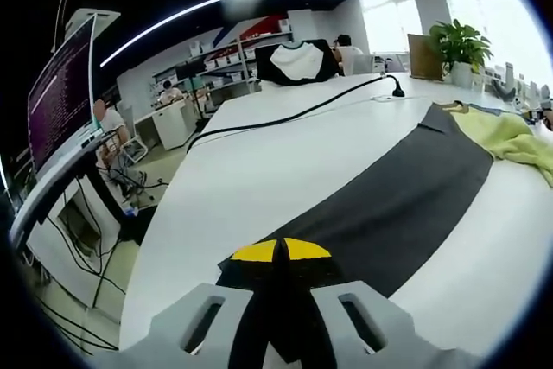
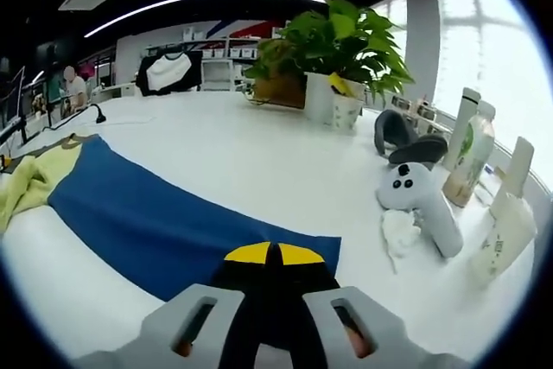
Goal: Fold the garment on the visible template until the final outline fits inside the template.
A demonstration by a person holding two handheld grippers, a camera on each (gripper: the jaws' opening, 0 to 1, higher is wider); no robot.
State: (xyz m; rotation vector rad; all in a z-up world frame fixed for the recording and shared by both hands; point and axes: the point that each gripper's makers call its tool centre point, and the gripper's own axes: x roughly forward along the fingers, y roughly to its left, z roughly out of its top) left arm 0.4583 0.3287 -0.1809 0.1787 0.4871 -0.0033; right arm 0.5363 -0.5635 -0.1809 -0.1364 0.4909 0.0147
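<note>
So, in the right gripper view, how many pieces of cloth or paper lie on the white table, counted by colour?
Blue: 1, the blue cloth
Yellow: 1, the yellow garment
White: 1, the crumpled tissue
Total: 3

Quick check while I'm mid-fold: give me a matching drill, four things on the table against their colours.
Things:
1. garment
2. potted plant
3. cable
4. table

Colours:
A. black
B. white
C. pale yellow
D. green leaves

Pairs: 1-C, 2-D, 3-A, 4-B
</note>
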